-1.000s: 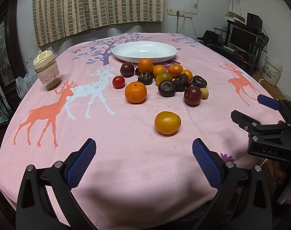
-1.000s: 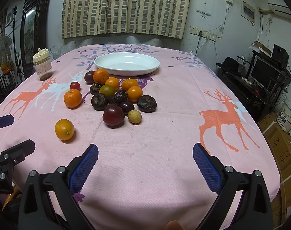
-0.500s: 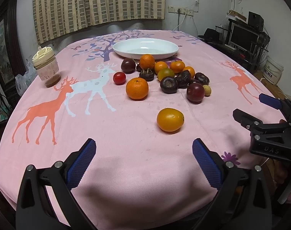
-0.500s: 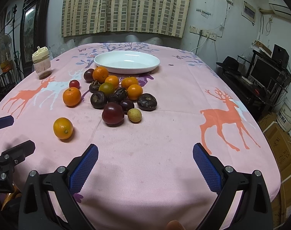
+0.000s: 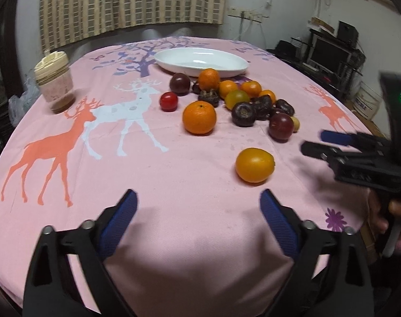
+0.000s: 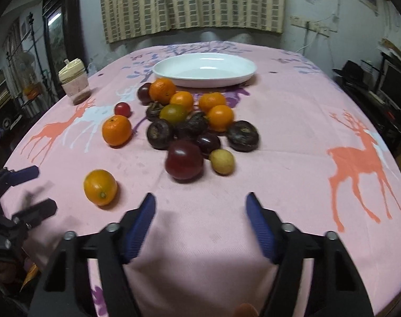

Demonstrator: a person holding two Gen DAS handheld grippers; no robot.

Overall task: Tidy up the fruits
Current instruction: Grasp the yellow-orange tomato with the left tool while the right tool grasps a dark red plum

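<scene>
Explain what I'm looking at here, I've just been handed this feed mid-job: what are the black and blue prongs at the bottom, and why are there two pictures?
There is no robot arm. A person holds a hand-held two-finger tool in each hand, and each tool carries a wide-angle camera looking forward along its fingers. One picture comes from the left gripper, the other from the right gripper. The blue-padded prongs are each tool's own fingers. Both are spread open and hold nothing.

Each tool also shows at the edge of the other's picture.

On the pink deer tablecloth lie a white dish, with nothing in it, and in front of it a heap of oranges and dark fruits. One orange fruit sits alone nearest the tools. A lidded jar stands off to the left.
</scene>
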